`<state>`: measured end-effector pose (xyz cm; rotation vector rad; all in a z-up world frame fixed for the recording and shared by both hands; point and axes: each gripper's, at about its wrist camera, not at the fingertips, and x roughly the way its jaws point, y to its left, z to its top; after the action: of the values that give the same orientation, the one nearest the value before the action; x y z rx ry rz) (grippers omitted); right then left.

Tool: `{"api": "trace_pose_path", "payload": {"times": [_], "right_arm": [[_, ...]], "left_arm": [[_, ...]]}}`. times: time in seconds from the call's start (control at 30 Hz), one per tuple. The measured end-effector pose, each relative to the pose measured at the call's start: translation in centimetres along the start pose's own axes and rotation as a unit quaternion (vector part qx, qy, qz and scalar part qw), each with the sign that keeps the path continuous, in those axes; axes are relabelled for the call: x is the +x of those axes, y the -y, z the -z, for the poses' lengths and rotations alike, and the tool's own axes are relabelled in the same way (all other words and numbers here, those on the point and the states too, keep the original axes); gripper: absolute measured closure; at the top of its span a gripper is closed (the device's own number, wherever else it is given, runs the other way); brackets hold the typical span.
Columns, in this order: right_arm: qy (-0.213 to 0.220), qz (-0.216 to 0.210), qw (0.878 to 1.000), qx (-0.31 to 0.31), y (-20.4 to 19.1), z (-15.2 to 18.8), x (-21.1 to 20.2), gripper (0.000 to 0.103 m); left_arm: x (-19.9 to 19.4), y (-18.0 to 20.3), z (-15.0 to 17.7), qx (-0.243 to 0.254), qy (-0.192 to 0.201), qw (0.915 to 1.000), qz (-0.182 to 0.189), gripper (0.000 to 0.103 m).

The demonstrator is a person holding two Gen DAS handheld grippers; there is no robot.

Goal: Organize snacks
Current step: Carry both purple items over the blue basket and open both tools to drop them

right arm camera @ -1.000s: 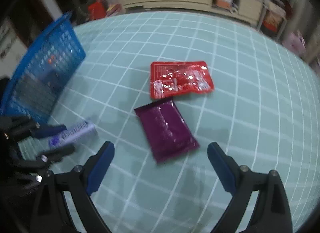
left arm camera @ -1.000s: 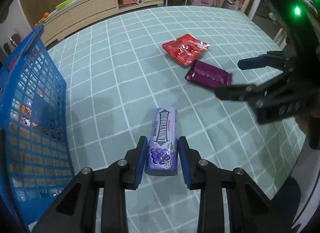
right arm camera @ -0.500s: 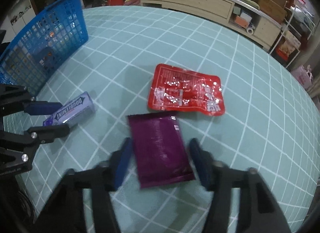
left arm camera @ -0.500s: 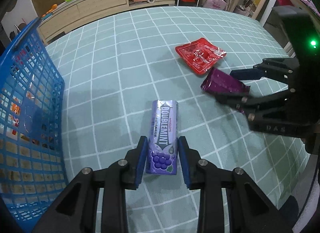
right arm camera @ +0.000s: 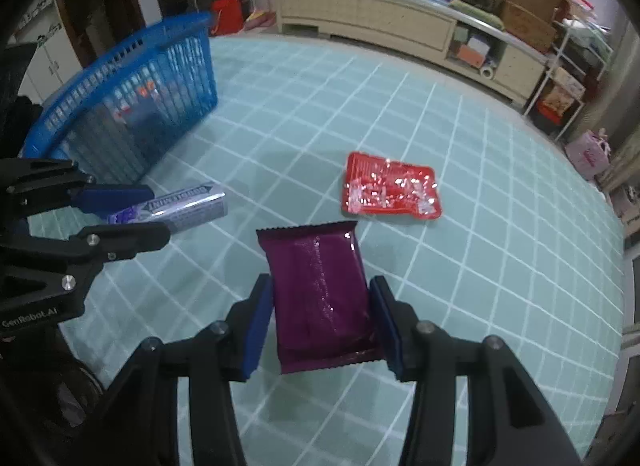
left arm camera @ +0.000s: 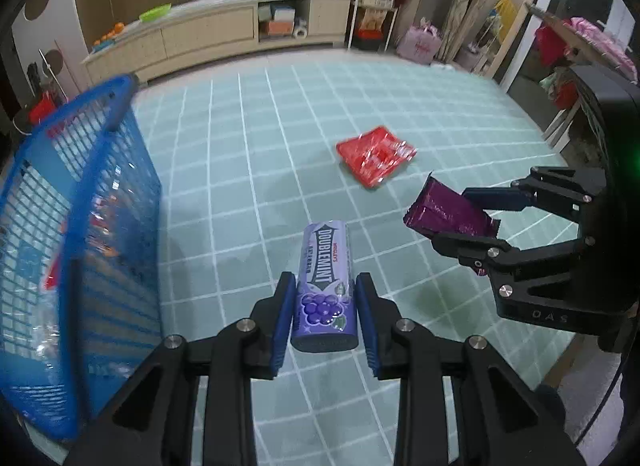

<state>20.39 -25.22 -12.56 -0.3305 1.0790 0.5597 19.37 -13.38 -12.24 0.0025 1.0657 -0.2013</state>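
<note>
My left gripper (left arm camera: 324, 306) is shut on a purple Doublemint gum box (left arm camera: 325, 286) and holds it above the green checked cloth; the box also shows in the right wrist view (right arm camera: 176, 207). My right gripper (right arm camera: 320, 314) is shut on a dark purple snack packet (right arm camera: 320, 290), lifted off the cloth; the packet also shows in the left wrist view (left arm camera: 448, 211). A red snack packet (left arm camera: 374, 159) lies flat on the cloth beyond both grippers, also in the right wrist view (right arm camera: 390, 190). A blue mesh basket (left arm camera: 76, 234) stands at the left with wrapped snacks inside.
The green checked cloth (left arm camera: 248, 137) covers the whole table. The basket also shows at the left of the right wrist view (right arm camera: 132, 101). A long cream cabinet (left arm camera: 216, 33) and shelves stand beyond the table's far edge.
My right gripper closed around the dark purple packet and lifted it. My left gripper raised the gum box off the cloth, and both views tilted up.
</note>
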Motion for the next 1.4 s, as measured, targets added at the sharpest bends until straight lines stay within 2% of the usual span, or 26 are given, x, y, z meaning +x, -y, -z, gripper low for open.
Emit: {"api": "trace_pose_path", "payload": {"times": [0.2,0.37,0.57,0.93,1.2,1.4], "right_arm": [[0.02,0.016,1.0,0.0,-2.7,-1.0,-4.1,0.049],[0.047,0.012,0.999,0.014,-5.5,-2.0,-7.2,0.049],[0.069,0.011,0.998,0.008,-9.3,-4.1,-8.2,0.049],[0.075,-0.022,0.997,-0.012,-15.7,-8.1,-7.9,0.049],[0.04,-0.025,0.998,-0.038,-20.0,-10.3,-4.7,0.049],[0.008,-0.006,0.999,-0.051,-22.0,-11.1,-2.1,0.049]], "left_arm": [[-4.9,-0.6,0.1,0.002,0.04,0.9992,0.005,0.074],[-8.7,-2.5,1.0,0.002,0.067,0.9977,0.005,0.074],[-11.7,-5.9,1.8,-0.006,0.09,0.9959,-0.003,0.074],[-16.3,-14.4,3.3,-0.039,0.122,0.991,-0.038,0.074],[-15.8,-20.3,5.1,-0.081,0.112,0.9895,-0.041,0.074],[-14.8,-22.8,5.7,-0.089,0.106,0.9897,-0.036,0.074]]}}
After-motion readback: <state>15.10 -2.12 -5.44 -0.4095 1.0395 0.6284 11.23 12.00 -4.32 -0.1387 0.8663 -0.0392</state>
